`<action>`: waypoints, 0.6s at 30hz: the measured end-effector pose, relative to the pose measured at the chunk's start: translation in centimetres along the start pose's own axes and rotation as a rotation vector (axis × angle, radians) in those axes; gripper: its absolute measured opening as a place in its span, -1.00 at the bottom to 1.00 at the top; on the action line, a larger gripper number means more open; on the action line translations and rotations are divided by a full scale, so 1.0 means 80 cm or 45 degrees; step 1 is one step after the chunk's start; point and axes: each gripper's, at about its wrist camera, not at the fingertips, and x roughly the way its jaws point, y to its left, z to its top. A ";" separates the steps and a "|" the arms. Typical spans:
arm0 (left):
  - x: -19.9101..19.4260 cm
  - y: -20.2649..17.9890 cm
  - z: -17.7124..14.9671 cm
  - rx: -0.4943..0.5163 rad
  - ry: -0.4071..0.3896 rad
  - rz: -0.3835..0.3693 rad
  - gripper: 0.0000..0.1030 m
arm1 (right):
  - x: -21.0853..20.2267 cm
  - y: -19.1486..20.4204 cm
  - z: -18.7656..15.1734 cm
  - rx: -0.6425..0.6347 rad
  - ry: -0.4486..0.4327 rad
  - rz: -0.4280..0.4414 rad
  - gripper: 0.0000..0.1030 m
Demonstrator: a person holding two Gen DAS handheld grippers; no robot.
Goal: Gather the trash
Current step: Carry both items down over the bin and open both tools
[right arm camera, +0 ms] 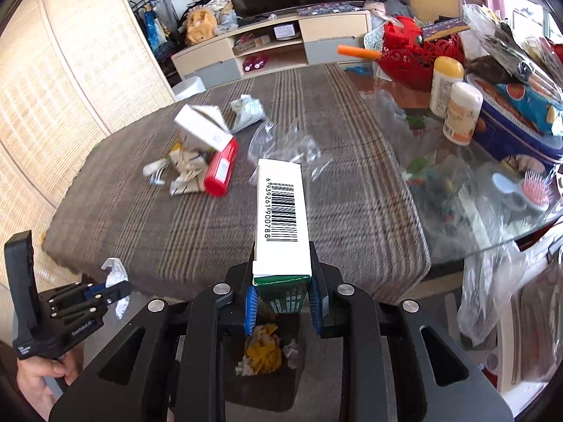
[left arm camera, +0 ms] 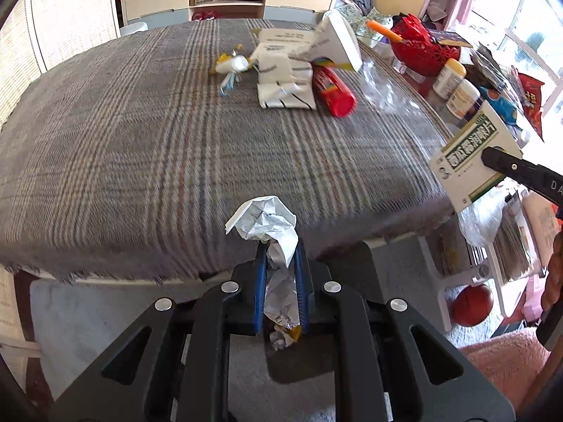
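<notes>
- Paper wad (left arm camera: 269,225): the left gripper (left arm camera: 280,246) is pinching this crumpled white scrap between its blue pads, holding it just past the near edge of the grey plaid cloth (left arm camera: 147,130). It looks very light and soft, so it is probably crushing under the pads rather than resisting; the grip is sitting on the loose tail, while the bulk is standing free above the fingertips.
- Carton (right arm camera: 281,211): the right gripper (right arm camera: 283,277) is clamping a white-and-green box by its lower end, barcode face up, with most of its length reaching out over the near edge of the cloth. It reads as thin card, light and fairly stiff, likely hollow. A hold near one end is leaving a long lever, so the walls may be denting.
- Bin (right arm camera: 262,355): a dark container is sitting on the floor below the near edge of the cloth, directly under both grippers, with yellow and white scraps inside.
- Remaining litter: a red tube (right arm camera: 221,170), a torn white box (right arm camera: 200,130) and crumpled wrappers (right arm camera: 186,172) are lying together near the far middle of the cloth. The tube looks smooth and may be prone to rolling; gripping across its middle seems safest.
</notes>
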 end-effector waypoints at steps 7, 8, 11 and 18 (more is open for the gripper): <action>-0.001 -0.027 -0.053 0.014 0.019 -0.021 -0.74 | -0.012 0.019 -0.050 -0.031 0.032 0.051 -0.52; 0.000 -0.029 -0.061 0.009 0.019 -0.024 -0.74 | -0.013 0.022 -0.057 -0.037 0.037 0.057 -0.52; 0.003 -0.036 -0.082 -0.002 0.027 -0.032 -0.74 | -0.015 0.030 -0.073 -0.060 0.053 0.066 -0.52; 0.008 -0.051 -0.116 0.008 0.031 -0.031 -0.74 | -0.011 0.037 -0.103 -0.065 0.087 0.078 -0.52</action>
